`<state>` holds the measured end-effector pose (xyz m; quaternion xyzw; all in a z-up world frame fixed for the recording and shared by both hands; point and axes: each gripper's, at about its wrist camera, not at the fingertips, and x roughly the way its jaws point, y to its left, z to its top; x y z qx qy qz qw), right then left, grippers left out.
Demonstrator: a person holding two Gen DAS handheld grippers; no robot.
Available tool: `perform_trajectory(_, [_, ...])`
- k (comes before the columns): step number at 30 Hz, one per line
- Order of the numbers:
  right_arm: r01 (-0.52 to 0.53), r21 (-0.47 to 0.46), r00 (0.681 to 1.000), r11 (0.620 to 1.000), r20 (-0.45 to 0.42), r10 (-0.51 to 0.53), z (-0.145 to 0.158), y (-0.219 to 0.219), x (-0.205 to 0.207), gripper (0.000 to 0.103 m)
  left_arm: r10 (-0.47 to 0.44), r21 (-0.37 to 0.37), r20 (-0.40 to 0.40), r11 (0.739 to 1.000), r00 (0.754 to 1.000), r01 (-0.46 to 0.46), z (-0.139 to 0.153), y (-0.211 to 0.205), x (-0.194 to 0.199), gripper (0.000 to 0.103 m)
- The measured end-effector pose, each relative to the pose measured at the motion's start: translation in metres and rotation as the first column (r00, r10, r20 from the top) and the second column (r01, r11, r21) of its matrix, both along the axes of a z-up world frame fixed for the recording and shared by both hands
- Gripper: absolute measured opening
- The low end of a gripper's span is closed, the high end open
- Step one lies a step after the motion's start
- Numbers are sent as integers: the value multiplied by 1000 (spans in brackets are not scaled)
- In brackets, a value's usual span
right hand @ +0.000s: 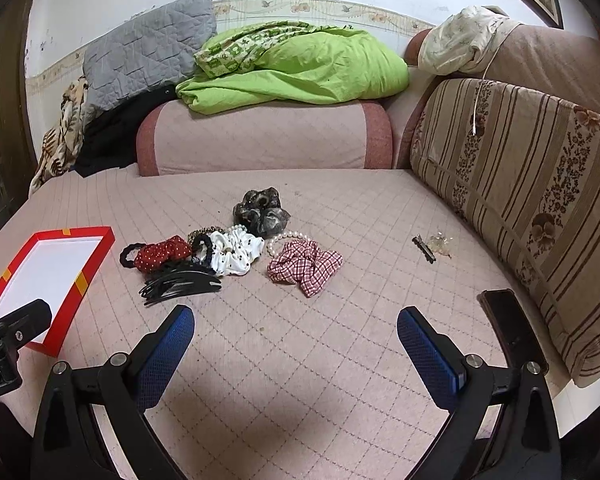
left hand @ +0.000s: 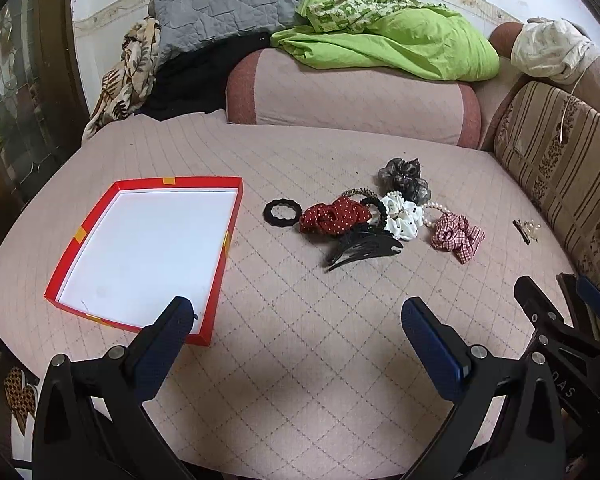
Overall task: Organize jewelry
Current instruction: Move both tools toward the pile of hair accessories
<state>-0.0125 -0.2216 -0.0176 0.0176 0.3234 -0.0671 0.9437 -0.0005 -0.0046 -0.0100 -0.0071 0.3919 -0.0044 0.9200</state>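
A red tray with a white floor lies on the pink quilted sofa seat, left of a pile of hair accessories; it also shows in the right wrist view. The pile holds a black ring tie, a red dotted scrunchie, a black claw comb, a white dotted scrunchie, a grey sheer scrunchie, a pearl bracelet and a plaid scrunchie. My left gripper is open and empty, near the tray's front corner. My right gripper is open and empty, short of the pile.
A black clip and a clear clip lie apart at the right. A dark phone lies by the striped cushion. A green blanket and grey pillow sit on the pink bolster behind.
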Motion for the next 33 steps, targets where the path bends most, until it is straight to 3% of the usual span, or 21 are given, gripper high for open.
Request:
perform_trajectory(13, [-5,29,999,1000,-48,7,-15,-4,9,102,-29,93,-11,995,1000,30,-13,-13,9,103])
perform_trajectory(33, [-10,63,992,998,-124,18,-44,-13,29,97,-53,58,-85,997,995,58,-37,-19,32,103])
